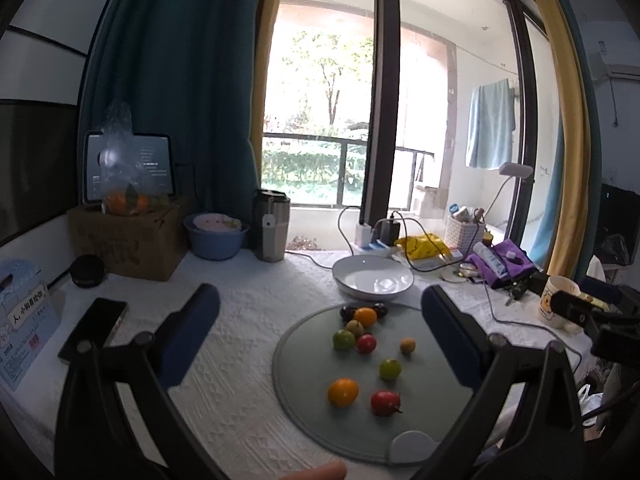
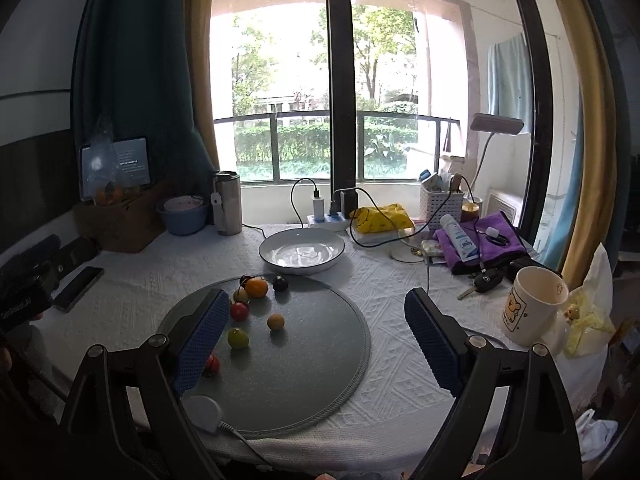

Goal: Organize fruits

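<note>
We see small round fruits [image 1: 366,354] in red, orange, green, yellow and dark purple scattered loose on the round grey mat [image 1: 432,420] at lower centre; just above it sits an empty white bowl [image 1: 373,279], upright.

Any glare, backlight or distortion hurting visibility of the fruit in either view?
Left wrist view: the window is blown out, but the fruits on the round grey mat read clearly. Right wrist view: strong fisheye bending at the edges; the white bowl shows glare, and the right tool partly hides one red fruit.
</note>
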Motion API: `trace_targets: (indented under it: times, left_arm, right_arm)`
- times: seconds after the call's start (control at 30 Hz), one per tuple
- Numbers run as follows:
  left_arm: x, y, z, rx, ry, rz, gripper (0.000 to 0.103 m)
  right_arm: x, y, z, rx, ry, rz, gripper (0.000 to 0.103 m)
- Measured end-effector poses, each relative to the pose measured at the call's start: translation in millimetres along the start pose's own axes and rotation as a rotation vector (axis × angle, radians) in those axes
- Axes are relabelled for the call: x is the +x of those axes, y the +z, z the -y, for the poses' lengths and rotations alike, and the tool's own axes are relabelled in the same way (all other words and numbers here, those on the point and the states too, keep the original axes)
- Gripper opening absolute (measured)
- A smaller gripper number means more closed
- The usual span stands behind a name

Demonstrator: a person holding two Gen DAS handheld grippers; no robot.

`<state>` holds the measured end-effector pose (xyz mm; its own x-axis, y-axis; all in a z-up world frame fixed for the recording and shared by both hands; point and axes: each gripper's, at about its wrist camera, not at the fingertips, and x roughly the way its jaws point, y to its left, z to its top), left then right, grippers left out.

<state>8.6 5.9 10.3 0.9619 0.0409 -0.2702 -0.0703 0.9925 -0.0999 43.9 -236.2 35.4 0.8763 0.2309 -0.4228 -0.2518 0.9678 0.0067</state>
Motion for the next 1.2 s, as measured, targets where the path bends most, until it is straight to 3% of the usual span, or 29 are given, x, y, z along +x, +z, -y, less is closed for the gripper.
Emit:
trace_targets:
  times: [1.2]
  left_arm:
    - [-6,-8,6,0.019,-0.044,0.006,0.102]
  right_arm:
    - [-1,-2,-11,-0.041,-0.023,-0.009,0.091]
